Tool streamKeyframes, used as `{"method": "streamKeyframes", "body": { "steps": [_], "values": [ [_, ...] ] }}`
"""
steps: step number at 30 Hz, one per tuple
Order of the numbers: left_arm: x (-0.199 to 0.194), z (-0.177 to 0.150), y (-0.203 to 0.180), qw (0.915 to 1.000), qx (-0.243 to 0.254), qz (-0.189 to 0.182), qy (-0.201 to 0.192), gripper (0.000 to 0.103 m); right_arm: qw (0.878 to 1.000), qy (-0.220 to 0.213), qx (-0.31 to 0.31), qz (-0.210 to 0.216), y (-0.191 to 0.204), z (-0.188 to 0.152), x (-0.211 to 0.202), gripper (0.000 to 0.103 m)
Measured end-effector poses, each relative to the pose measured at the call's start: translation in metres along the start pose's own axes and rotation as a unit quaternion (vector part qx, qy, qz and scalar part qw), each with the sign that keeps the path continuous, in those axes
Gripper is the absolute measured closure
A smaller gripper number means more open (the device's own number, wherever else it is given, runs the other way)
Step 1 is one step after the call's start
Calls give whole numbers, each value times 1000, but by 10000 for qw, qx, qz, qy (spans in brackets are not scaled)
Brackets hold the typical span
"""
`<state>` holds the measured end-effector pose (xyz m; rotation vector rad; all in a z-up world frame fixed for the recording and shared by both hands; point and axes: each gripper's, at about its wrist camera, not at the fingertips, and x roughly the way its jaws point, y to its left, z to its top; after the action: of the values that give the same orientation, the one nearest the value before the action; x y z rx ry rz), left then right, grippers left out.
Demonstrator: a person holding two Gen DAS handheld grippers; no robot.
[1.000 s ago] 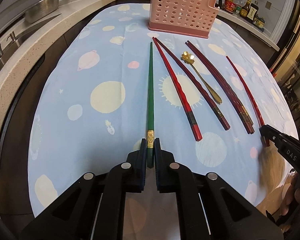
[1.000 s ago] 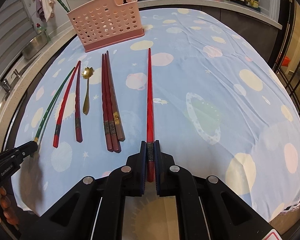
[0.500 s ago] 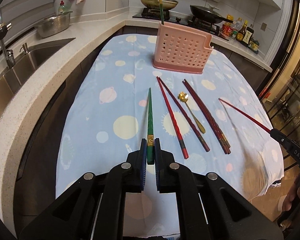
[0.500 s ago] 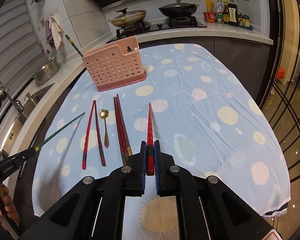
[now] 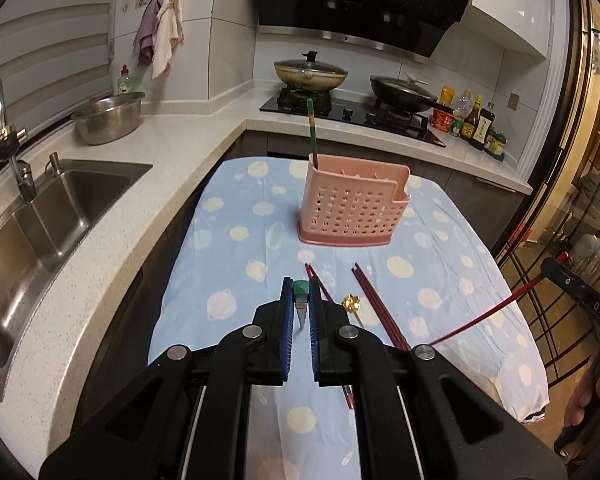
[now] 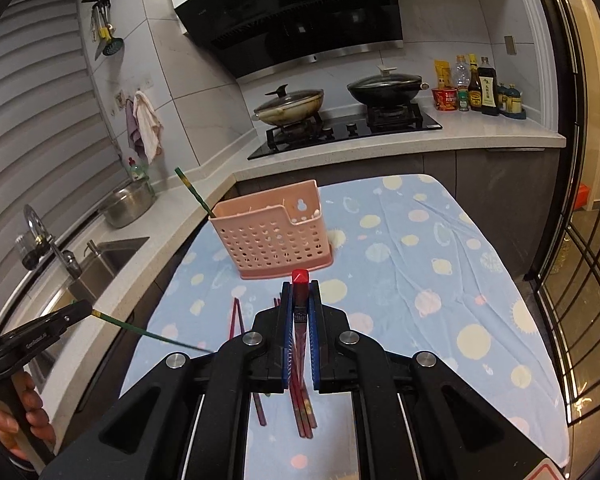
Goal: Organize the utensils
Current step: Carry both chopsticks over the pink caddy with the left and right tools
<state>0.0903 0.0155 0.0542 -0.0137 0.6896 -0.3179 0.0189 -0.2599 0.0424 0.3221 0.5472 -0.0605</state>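
Blue planet-print cloth [image 5: 236, 248] fills mid-frame, with the pink caddy [image 5: 352, 210] set at centre. A green chopstick [image 5: 301, 292] is clamped by the left gripper [image 5: 301, 312], a red chopstick [image 6: 300, 284] by the right gripper [image 6: 300, 312]. Dropping both into the caddy is judged next. "DAS" is legible at right.
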Motion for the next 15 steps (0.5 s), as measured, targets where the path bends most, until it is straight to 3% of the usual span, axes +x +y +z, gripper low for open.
{"method": "streamKeyframes", "body": {
  "steps": [15],
  "values": [
    [13,99,-18,9972,83,-132,-730,96,9972,-693,104,273,8,82,26,96]
  ]
}}
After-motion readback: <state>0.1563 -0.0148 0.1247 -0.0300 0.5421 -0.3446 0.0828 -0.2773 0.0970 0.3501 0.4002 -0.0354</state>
